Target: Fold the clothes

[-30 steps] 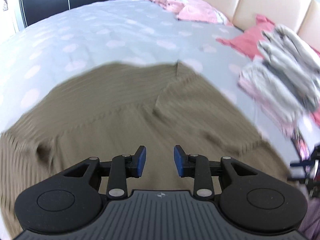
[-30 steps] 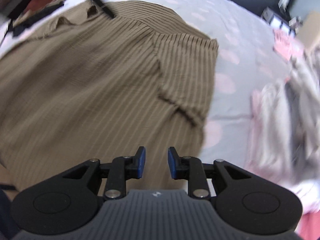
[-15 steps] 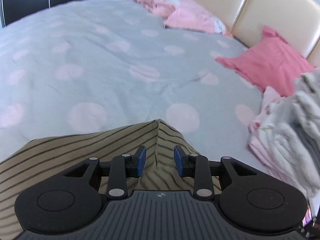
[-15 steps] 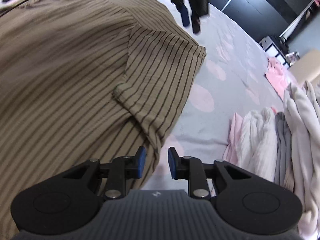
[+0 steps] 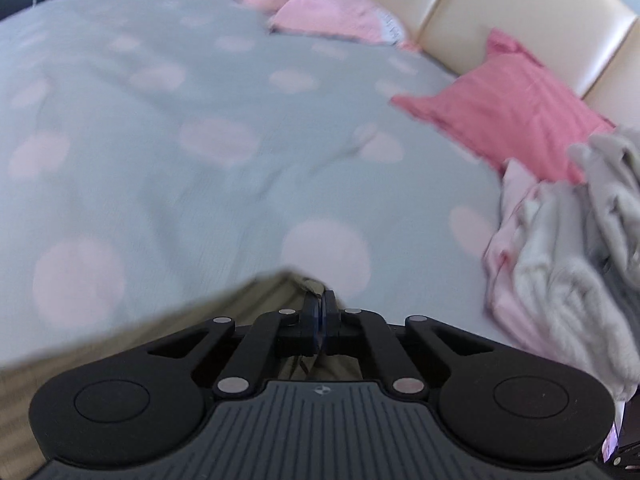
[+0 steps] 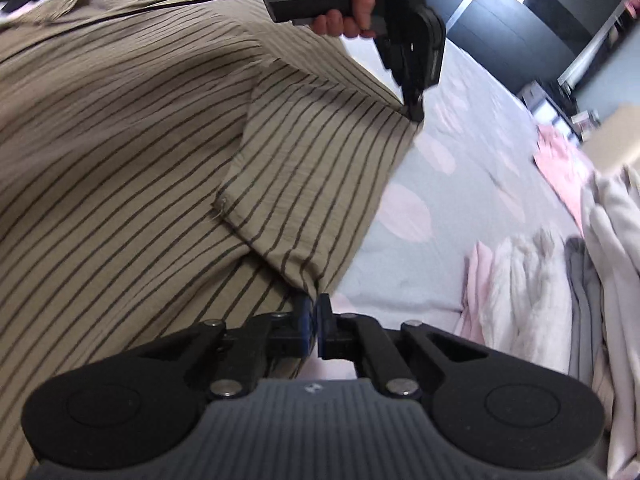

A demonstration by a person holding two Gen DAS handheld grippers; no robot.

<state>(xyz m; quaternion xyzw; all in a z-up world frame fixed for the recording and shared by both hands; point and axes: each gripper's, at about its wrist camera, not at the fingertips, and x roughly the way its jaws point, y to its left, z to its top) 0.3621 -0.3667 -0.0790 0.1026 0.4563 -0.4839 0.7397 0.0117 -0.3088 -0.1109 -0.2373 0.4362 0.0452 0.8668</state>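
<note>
Two grippers pinch one brown striped shirt (image 6: 120, 152) lying on the spotted bed (image 5: 200, 160). Left gripper (image 5: 319, 312) has its jaws squeezed on the sleeve's far corner. Right gripper (image 6: 314, 316) nips the near corner.

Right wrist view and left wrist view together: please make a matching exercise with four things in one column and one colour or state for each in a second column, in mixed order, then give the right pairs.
Things:
1. striped shirt
2. square pillow
3. bed cover
4. left gripper

Colours or states:
A. grey with pale pink dots
B. shut on a corner of the sleeve
C. tan with dark lines
D. plain deep pink

Pairs: 1-C, 2-D, 3-A, 4-B
</note>
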